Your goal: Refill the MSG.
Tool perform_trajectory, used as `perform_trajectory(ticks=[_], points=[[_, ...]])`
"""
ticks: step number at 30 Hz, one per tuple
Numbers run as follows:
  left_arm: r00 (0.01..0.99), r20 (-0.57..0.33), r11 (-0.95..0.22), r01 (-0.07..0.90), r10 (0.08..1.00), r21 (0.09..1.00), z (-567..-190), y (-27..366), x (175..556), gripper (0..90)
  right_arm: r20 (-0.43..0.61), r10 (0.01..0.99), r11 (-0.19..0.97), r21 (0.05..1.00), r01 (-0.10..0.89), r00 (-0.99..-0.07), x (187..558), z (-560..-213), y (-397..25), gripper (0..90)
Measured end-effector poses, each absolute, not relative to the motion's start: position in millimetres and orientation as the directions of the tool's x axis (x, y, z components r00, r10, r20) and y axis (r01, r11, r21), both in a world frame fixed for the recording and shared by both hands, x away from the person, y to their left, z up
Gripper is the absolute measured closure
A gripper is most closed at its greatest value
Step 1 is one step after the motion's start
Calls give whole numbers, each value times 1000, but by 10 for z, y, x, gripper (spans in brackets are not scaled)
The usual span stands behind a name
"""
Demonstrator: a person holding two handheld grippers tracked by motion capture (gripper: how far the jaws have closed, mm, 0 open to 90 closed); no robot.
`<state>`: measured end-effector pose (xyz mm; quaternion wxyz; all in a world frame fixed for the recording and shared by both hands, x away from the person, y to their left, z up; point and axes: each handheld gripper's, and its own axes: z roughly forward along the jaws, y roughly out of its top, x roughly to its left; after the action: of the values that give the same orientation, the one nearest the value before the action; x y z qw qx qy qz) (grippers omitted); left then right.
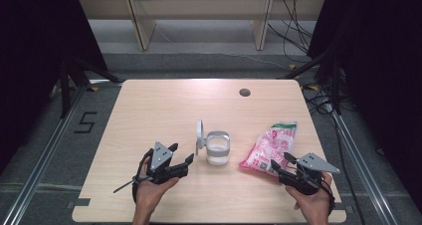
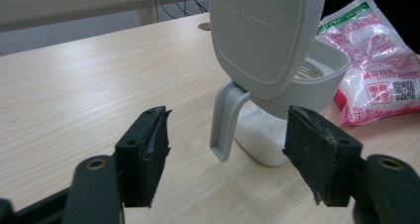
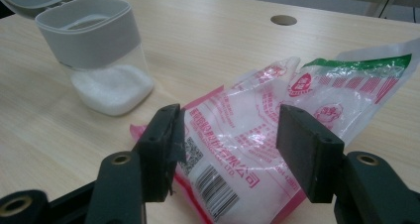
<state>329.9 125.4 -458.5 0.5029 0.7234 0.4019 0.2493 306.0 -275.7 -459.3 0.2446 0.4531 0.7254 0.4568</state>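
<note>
I am holding my left gripper (image 2: 225,157) wide apart before the flip-lid sugar jar (image 1: 217,148) mid-surface; my right gripper (image 3: 228,149), jaws apart, is nearing the sugar bag (image 3: 277,130) beside it; a shallow pinch could tear the film, spilling sugar

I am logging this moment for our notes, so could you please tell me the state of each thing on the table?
Grey-collared clear plastic jar: upright, hinged lid flipped open, white granules in the bottom part.
Pink-and-white printed plastic bag: lying flat, top end looks opened, crumpled.
Left gripper: open, beside the jar, holding nothing.
Right gripper: open, at the bag's near end, not gripping it.
</note>
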Motion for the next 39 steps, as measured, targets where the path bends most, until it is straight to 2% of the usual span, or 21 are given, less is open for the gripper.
perform_trajectory(ticks=[5, 10, 11, 17, 20, 28, 29, 34, 35, 39], points=[[556, -33, -176, 319, 831, 931, -4561, 1279, 3320, 391, 66, 875, 173, 883, 436, -480, 3021, -4627, -2731, 434], [588, -5, -208, 294, 809, 933, -4570, 1302, 3320, 508, 85, 865, 175, 873, 456, -495, 2957, -4639, -2692, 429], [588, -12, -202, 296, 809, 934, -4575, 1304, 3323, 508, 68, 856, 199, 872, 448, -512, 2961, -4642, -2707, 428], [607, 18, -214, 253, 795, 944, -4591, 1321, 3337, 722, 63, 844, 215, 870, 444, -533, 2898, -4672, -2673, 429], [610, 36, -227, 238, 791, 944, -4578, 1333, 3339, 778, 88, 850, 196, 863, 467, -520, 2857, -4675, -2652, 429], [613, 36, -218, 226, 790, 950, -4557, 1347, 3356, 853, 54, 840, 239, 857, 456, -540, 2825, -4714, -2676, 429], [617, 21, -207, 232, 786, 951, -4560, 1338, 3367, 865, 94, 842, 207, 853, 479, -531, 2784, -4716, -2650, 429], [623, 41, -225, 219, 781, 949, -4537, 1328, 3377, 881, 65, 827, 241, 856, 458, -558, 2780, -4723, -2678, 429], [624, 47, -234, 221, 780, 947, -4519, 1315, 3384, 890, 90, 836, 216, 853, 475, -541, 2750, -4732, -2668, 429], [632, 47, -231, 212, 774, 950, -4497, 1294, 3409, 893, 77, 832, 242, 841, 484, -550, 2711, -4746, -2681, 429]])
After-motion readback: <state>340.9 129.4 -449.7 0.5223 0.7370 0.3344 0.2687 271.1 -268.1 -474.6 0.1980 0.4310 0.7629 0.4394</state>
